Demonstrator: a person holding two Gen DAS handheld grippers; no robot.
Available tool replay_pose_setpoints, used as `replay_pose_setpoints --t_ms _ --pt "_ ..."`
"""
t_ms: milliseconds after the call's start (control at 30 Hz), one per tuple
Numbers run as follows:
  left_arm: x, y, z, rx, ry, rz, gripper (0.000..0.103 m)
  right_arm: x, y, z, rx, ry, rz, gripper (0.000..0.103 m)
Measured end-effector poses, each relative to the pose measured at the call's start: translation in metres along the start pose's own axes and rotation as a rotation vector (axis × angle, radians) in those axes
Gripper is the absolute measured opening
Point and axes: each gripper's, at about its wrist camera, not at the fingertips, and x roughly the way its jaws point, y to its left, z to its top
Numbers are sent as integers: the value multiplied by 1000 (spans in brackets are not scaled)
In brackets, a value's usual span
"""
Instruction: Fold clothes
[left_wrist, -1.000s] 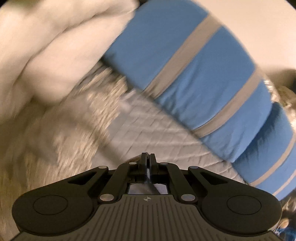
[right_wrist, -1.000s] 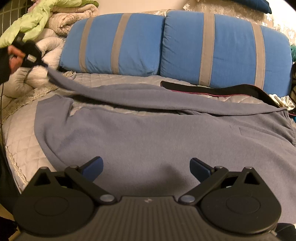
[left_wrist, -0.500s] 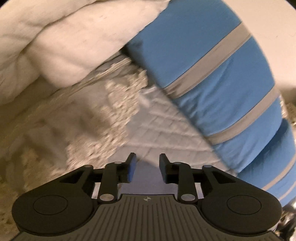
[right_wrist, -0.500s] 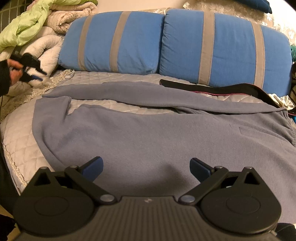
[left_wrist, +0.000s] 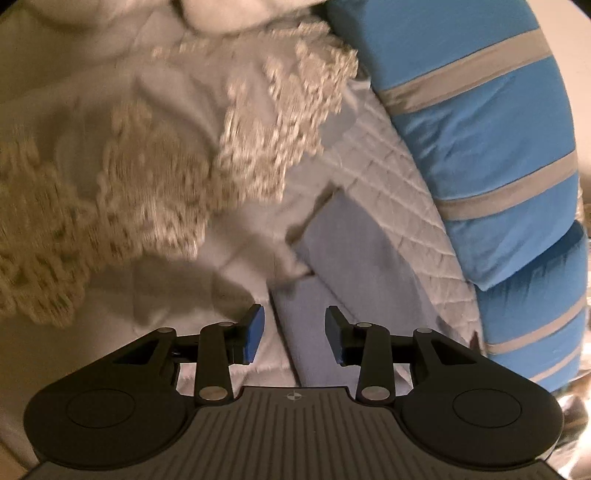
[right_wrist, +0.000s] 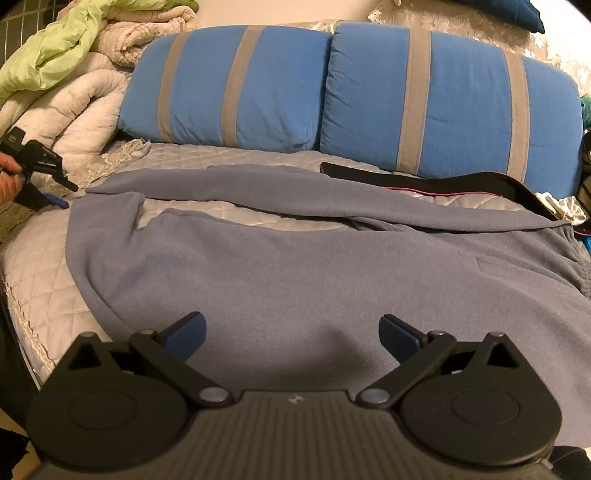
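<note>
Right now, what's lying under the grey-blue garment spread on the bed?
The grey-blue garment lies on a quilted silver bedspread, which shows at the left edge and through the gap between the body and the far strip. A black garment runs behind it. Anything beneath its main body is covered.

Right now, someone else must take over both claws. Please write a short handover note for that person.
Left claw: opening, nothing pinched; the trouser leg end lies loose on the bed under it.
Right claw: open, empty, hovering above the trousers.
Trousers: spread across the quilt, far leg laid straight toward the left edge, before the pillows.
Done: legs laid out.
Left: all the folds; a black garment lies behind.
</note>
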Motion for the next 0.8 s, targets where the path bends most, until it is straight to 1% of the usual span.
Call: replay_pose_setpoints --t_ms 100,167,200,333,433,467,500,533,567,633,700,800 --pt "2 9 -5 -38 0 -52 44 0 1 0 4 -1 -4 103" --pt "3 13 -5 -67 1 -99 52 0 0 0 8 -1 -5 103" --pt "5 16 -5 -81 2 -125 54 0 1 0 8 0 -6 103" --pt "14 25 -4 -144 0 -215 54 -1 2 0 3 -2 -8 103" --pt "19 27 -4 -138 -1 -253 51 -1 1 0 5 -2 -10 103" --pt "20 27 -4 -130 2 -249 36 0 1 0 6 0 -10 103" --pt "22 27 -4 -128 13 -229 23 0 1 1 7 0 -11 103" --pt "25 29 -5 -130 28 -198 3 0 0 1 9 0 -11 103" --pt "25 29 -6 -124 31 -175 4 -1 0 1 11 -1 -11 103" --pt "19 24 -8 -86 5 -150 4 -2 0 1 15 -7 -12 103" --pt "7 17 -11 -33 -24 -100 3 -1 0 1 19 -7 -14 103" --pt "-7 16 -15 -22 -33 -19 3 -1 1 1 18 -7 -16 103"
